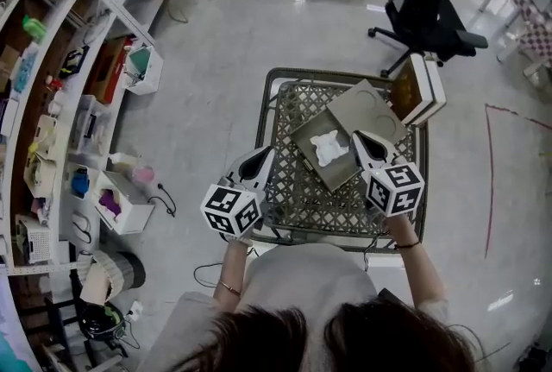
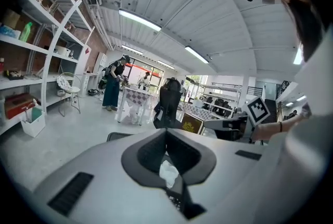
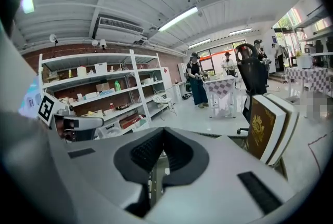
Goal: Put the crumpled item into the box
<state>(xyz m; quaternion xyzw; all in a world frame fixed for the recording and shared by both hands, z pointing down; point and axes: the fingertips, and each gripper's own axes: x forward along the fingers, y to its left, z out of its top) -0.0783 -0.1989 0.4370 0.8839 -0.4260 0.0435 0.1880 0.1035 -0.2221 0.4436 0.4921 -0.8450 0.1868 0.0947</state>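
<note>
In the open grey box on the mesh cart, the crumpled white paper lies between the left gripper and the right gripper, clear of both. Each has its jaws pressed together with nothing in them.

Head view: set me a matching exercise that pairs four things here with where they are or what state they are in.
Things:
1. crumpled item
2. brown box
3. office chair
4. right claw

Places or states:
A. on the floor beyond the cart
B. shut, beside the open box
C. lying inside the open box
D. standing at the cart's far right corner

Pairs: 1-C, 2-D, 3-A, 4-B
</note>
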